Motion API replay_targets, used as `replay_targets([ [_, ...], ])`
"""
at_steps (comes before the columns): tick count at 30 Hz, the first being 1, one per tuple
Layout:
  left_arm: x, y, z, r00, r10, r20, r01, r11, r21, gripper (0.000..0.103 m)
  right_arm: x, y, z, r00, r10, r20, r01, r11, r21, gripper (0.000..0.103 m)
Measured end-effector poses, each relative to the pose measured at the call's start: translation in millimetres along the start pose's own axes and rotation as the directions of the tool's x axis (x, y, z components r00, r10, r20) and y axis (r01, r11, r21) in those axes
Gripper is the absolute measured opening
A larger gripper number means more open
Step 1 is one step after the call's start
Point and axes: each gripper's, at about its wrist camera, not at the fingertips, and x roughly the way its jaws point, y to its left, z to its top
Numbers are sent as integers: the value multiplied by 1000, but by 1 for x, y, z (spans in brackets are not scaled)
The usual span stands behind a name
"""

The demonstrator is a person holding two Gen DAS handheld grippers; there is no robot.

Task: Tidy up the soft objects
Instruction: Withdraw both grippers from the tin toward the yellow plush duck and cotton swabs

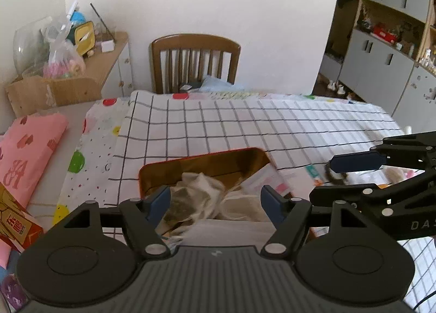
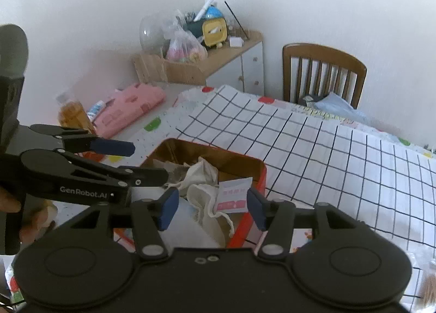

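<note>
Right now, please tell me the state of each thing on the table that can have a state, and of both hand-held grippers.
Left hand-held gripper: open, nothing between the pads.
Right hand-held gripper: open, holding nothing.
Red tin box: no lid on it, partly filled.
Cloth pouches: crumpled, lying inside the box.
Pink-and-white packet: leaning at the box's near edge.
Checked cloth: spread flat over the table.
Wooden chair: pushed in at the far side.

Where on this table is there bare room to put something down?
The checked cloth lies bare from the red tin to the wooden chair. It is crowded in the tin, full of cloth pouches, and around the pink package.
</note>
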Motion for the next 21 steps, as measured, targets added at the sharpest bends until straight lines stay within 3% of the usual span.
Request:
replay_targets([
  [11, -30, -41, 10, 998, -37, 51, 36, 999, 13, 80, -55, -16, -8, 998, 13, 65, -14, 1000, 16, 64],
  [21, -50, -88, 15, 993, -67, 102, 65, 998, 22, 85, -106, -46, -27, 993, -5, 115, 0, 999, 46, 77],
])
